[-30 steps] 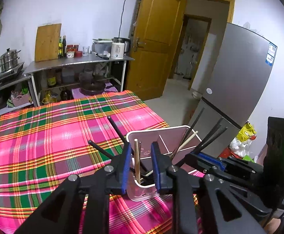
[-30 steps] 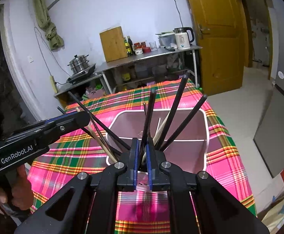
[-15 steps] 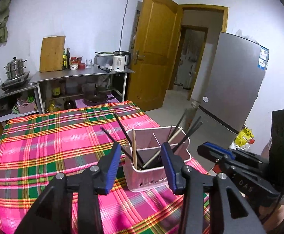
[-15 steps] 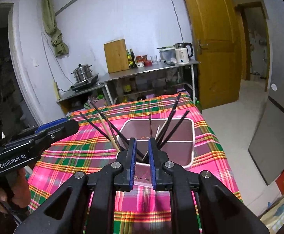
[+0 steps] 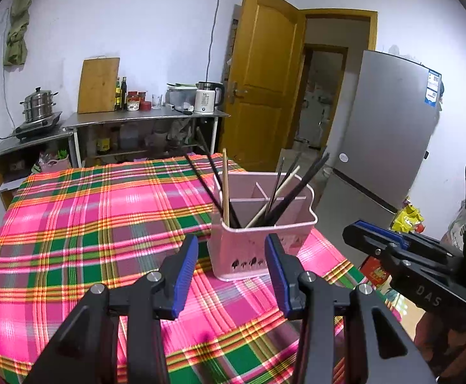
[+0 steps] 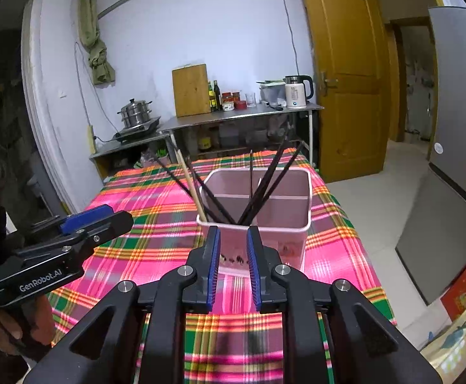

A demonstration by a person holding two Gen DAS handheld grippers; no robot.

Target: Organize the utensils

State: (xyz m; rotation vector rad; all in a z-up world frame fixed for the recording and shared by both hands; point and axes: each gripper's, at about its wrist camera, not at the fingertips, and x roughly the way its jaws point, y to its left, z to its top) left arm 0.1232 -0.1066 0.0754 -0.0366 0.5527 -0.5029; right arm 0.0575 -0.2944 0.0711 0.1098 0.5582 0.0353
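Left gripper [image 5: 231,267] fingers stand apart, empty. Right gripper [image 6: 232,264] fingers are opening, nothing between them. The pink holder [image 5: 258,243] stands on the plaid tabletop [image 5: 89,224], chopsticks [image 6: 265,185] inside. Clear both grippers without brushing the leaning sticks.

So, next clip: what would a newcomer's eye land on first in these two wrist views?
Probably the bright pink, green and yellow plaid tablecloth that fills the middle of both views. Next, the pale pink utensil holder standing near the table's right edge, with dark and wooden chopsticks fanning out of its front compartments. In the foreground, the left gripper is open and empty, and the right gripper is opening, with nothing between its jaws.
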